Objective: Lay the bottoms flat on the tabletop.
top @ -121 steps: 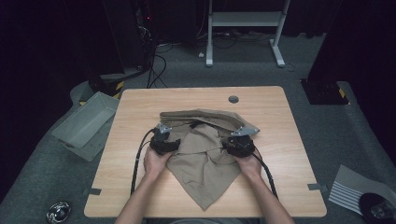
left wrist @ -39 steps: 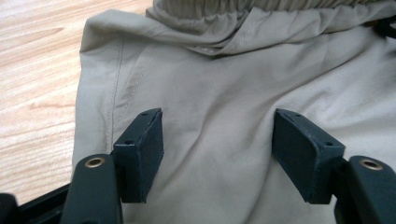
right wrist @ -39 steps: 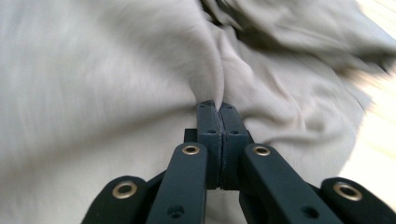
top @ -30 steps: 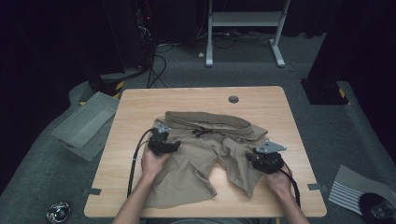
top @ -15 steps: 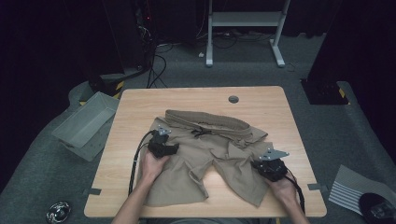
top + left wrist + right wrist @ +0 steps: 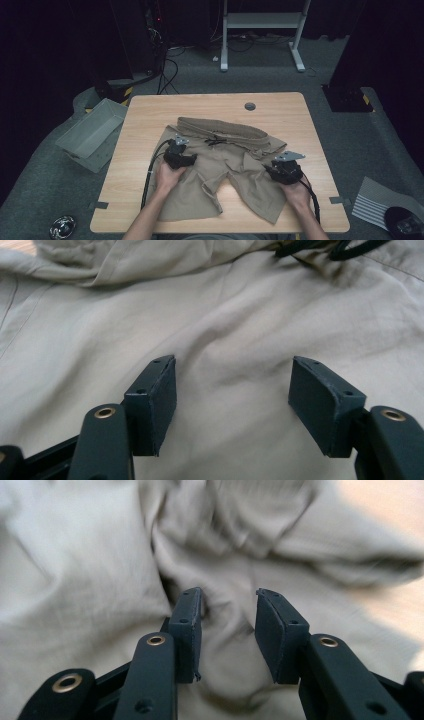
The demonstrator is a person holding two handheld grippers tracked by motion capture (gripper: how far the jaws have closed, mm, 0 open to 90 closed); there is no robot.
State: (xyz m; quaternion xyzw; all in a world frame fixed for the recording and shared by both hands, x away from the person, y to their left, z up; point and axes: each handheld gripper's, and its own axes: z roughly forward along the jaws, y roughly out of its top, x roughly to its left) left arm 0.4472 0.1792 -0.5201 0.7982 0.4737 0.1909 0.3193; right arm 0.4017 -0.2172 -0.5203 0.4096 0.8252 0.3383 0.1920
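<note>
- Khaki shorts (image 6: 220,165) spread flat on the near middle of the wooden table (image 6: 300,125), waistband toward the far side, both legs pointing at the person, dark drawstring (image 6: 215,141) just below the waistband.
- Grey bin (image 6: 90,132) on the floor, off the table's left edge.
- Striped sheet (image 6: 380,202) on the floor at right.
- Left gripper (image 6: 179,156) rests on the shorts' left leg near the waist; in the left gripper view (image 6: 232,400) jaws stand wide apart, flat fabric under them, nothing pinched.
- Right gripper (image 6: 284,170) on the right leg's outer edge; in the right gripper view (image 6: 227,630) jaws partly apart, just been opening, a ridge of cloth in the gap, pads not pressing it.
- Small dark hole (image 6: 250,106) near the table's far edge.
</note>
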